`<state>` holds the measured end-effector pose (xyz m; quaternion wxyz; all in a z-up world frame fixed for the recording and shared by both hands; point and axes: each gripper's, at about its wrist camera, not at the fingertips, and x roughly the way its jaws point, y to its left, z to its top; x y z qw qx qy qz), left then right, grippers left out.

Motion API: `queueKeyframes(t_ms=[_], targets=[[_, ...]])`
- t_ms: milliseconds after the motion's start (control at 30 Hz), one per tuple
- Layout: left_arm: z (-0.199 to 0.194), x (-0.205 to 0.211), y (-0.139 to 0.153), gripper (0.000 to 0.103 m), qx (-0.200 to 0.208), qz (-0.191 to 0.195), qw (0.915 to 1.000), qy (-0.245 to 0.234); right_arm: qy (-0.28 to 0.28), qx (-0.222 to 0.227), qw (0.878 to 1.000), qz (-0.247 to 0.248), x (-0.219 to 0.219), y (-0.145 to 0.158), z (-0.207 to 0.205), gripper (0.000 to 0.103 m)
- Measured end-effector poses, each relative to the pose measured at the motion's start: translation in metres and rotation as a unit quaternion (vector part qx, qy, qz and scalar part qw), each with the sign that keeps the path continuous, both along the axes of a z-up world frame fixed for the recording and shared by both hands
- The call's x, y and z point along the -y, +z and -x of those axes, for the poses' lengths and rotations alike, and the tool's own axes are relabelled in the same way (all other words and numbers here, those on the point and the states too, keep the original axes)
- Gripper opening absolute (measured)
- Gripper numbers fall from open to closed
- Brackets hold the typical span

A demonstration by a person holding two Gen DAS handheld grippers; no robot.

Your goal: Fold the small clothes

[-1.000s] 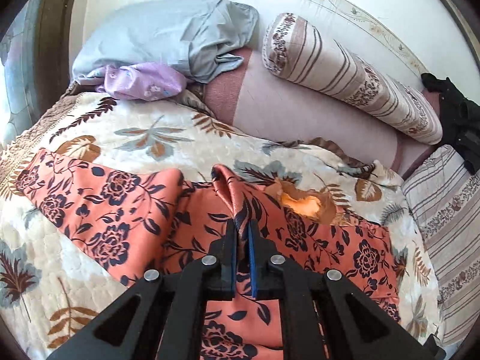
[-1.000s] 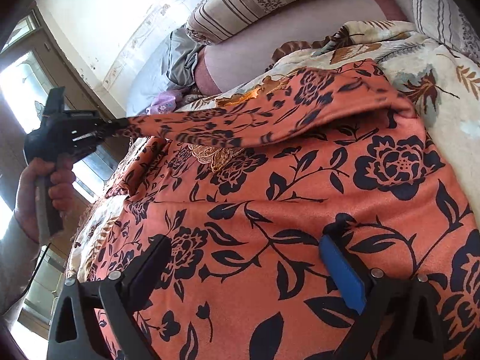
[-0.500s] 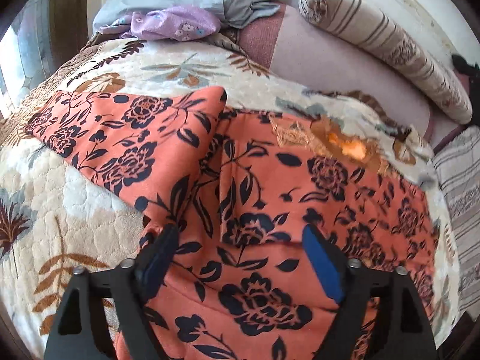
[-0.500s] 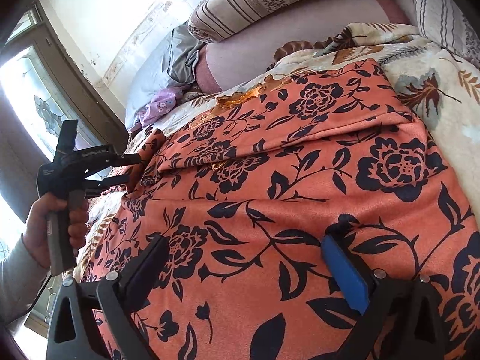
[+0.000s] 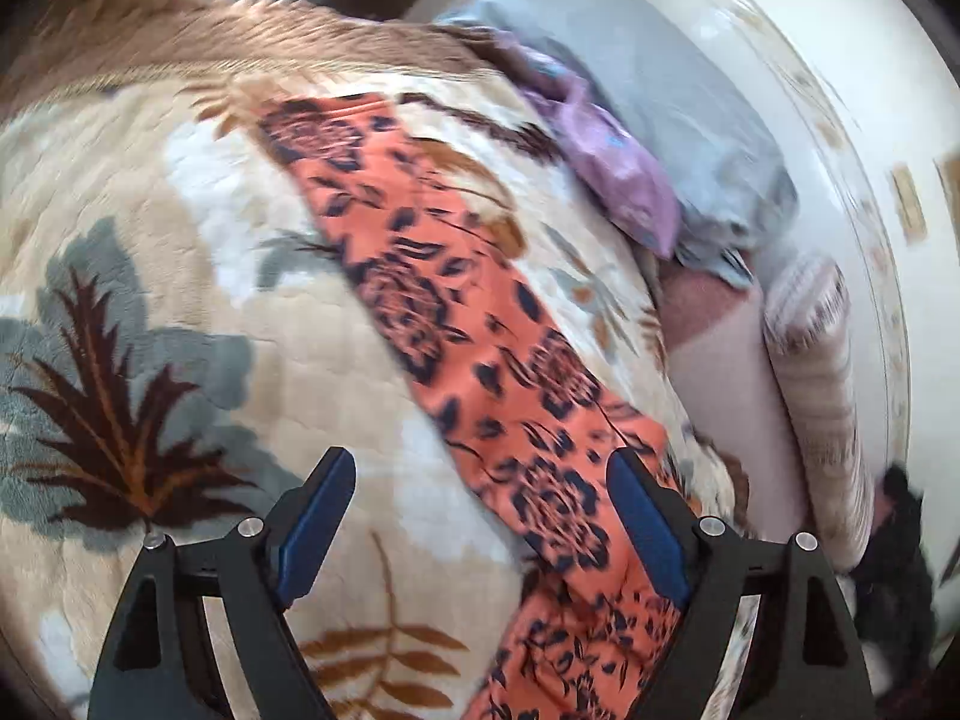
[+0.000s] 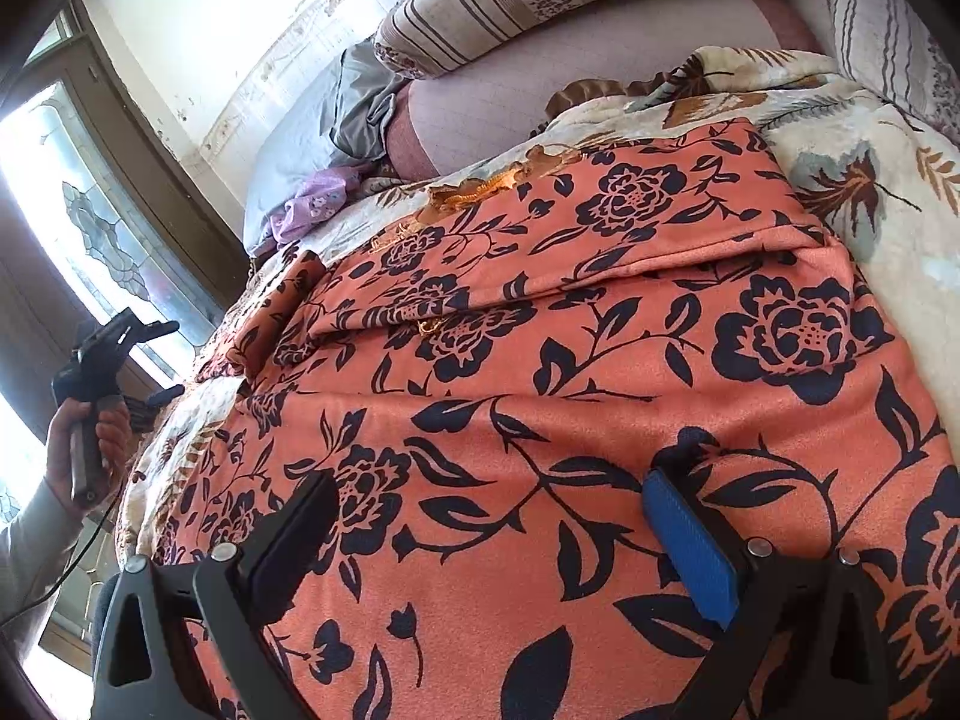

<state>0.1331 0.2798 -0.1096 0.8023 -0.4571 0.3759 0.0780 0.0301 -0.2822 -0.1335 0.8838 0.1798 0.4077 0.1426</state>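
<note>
An orange garment with dark floral print (image 6: 600, 396) lies spread on the leaf-patterned bed cover (image 6: 852, 180). Its right sleeve (image 6: 648, 222) is folded over onto the body. Its left sleeve (image 5: 456, 324) lies stretched out flat on the cover in the blurred left wrist view. My left gripper (image 5: 480, 504) is open and empty, just above the cover beside that sleeve; it also shows in the right wrist view (image 6: 162, 360), off the garment's left side. My right gripper (image 6: 486, 516) is open and empty, low over the garment's lower part.
A grey pillow (image 5: 678, 96) and a purple cloth (image 5: 606, 168) lie at the head of the bed. A striped bolster (image 6: 540, 0) lies along the wall. A window (image 6: 78, 228) is on the left. A black item (image 5: 900, 564) lies at the right edge.
My left gripper opened and let go of the folded sleeve. It then swung left, away from the garment's body, toward the outstretched left sleeve. My right gripper stayed in place.
</note>
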Motion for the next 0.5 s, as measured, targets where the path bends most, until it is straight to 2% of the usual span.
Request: queueKeyframes(t_ms=[33, 100, 200, 267, 333, 367, 400, 433, 467, 500], targets=[[-0.002, -0.013, -0.008, 0.085, -0.005, 0.018, 0.9997, 0.016, 0.000, -0.016, 1.000, 0.018, -0.006, 0.005, -0.004, 0.102], [-0.004, -0.030, -0.013, 0.085, 0.000, 0.029, 0.9990, 0.034, 0.014, -0.023, 1.000, 0.007, -0.011, 0.023, -0.016, 0.101], [-0.014, -0.037, -0.015, 0.085, 0.003, 0.005, 0.9993, 0.036, 0.009, 0.042, 0.999, 0.012, -0.005, 0.068, -0.048, 0.102], [-0.018, -0.044, -0.018, 0.085, 0.002, 0.007, 0.9995, 0.031, -0.019, 0.051, 0.998, 0.008, 0.013, 0.082, -0.086, 0.102], [-0.014, -0.045, -0.015, 0.085, -0.004, 0.007, 0.9994, 0.034, -0.072, 0.016, 0.997, -0.025, 0.046, 0.072, -0.128, 0.102], [-0.011, -0.041, -0.008, 0.085, 0.005, 0.000, 0.9995, 0.031, -0.097, -0.017, 0.994, -0.051, 0.065, 0.059, -0.145, 0.102], [-0.010, -0.030, 0.002, 0.085, 0.011, -0.021, 0.9996, 0.019, -0.119, -0.068, 0.988, -0.075, 0.084, 0.039, -0.160, 0.101], [-0.012, -0.013, 0.014, 0.085, 0.014, -0.054, 0.9984, -0.009, -0.142, -0.113, 0.980, -0.082, 0.100, 0.022, -0.169, 0.099], [-0.017, 0.010, 0.026, 0.085, 0.023, -0.090, 0.9944, -0.051, -0.159, -0.132, 0.974, -0.090, 0.114, 0.012, -0.169, 0.096], [-0.017, 0.038, 0.039, 0.085, 0.037, -0.125, 0.9866, -0.098, -0.159, -0.120, 0.974, -0.106, 0.125, 0.012, -0.164, 0.084]])
